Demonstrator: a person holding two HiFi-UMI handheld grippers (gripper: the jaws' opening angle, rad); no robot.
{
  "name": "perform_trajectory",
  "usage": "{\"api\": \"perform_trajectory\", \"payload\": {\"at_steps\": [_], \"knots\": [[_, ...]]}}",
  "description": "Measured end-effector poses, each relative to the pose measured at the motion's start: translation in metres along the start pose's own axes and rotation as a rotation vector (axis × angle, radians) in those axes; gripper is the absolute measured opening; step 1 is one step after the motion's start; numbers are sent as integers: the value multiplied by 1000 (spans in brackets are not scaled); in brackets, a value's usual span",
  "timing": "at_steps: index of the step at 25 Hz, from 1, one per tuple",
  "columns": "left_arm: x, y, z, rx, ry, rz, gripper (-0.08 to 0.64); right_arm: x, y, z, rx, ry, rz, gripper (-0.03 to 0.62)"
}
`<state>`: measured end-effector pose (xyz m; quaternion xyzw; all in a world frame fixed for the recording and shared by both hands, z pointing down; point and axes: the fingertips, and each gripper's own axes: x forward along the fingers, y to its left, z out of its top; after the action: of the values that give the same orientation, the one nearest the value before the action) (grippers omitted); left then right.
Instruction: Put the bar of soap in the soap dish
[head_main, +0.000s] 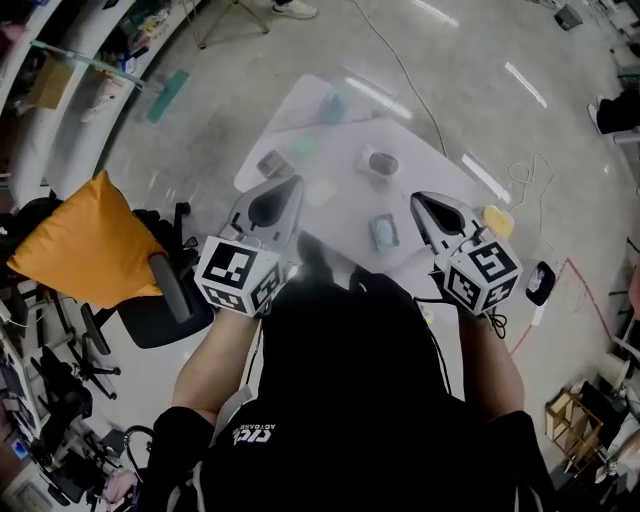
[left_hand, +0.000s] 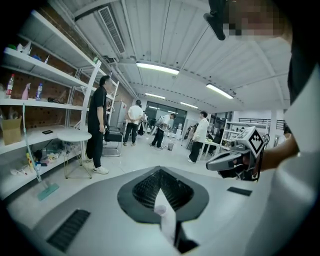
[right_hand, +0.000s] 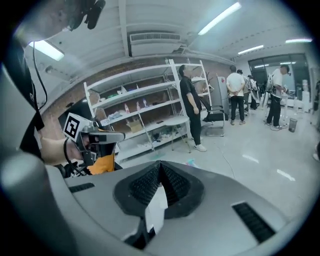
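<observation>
Person is standing over the white table (head_main: 350, 205), holding both grippers well above its near edge. Left gripper (head_main: 293, 184) is showing its jaws pressed together with nothing between them. Right gripper (head_main: 419, 198) is likewise closed and empty. Dish (head_main: 371, 158) is sitting toward the table's right edge, apart from both tips. It is carrying a pinkish lump, seemingly the soap (head_main: 384, 162), though blurred.

Only print: white logo w/ small lettering on black shirt (head_main: 252, 432), lower left-centre of head view, upside down, too blurred to read. Left marker cube (head_main: 240, 275) & right marker cube (head_main: 482, 274) carry b/w square codes, no letters.
</observation>
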<state>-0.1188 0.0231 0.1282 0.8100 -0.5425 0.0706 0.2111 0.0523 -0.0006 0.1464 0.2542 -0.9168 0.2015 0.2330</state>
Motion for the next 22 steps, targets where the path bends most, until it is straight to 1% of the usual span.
{"api": "perform_trajectory", "payload": {"at_steps": [4,7,11,15,22], "knots": [[-14,-31,28,17,-49,0,9,-35,23,34,26,-127,68,17],[-21,-51,41,34,-71,4,9,-58,37,58,-18,-211,99,17],[-25,-64,56,64,-101,28,9,-84,32,82,-76,-293,86,17],[-26,-74,69,63,-125,32,9,-101,23,94,-91,-330,77,17],[-20,-92,73,60,-128,25,9,-109,13,80,-67,-332,103,17]]}}
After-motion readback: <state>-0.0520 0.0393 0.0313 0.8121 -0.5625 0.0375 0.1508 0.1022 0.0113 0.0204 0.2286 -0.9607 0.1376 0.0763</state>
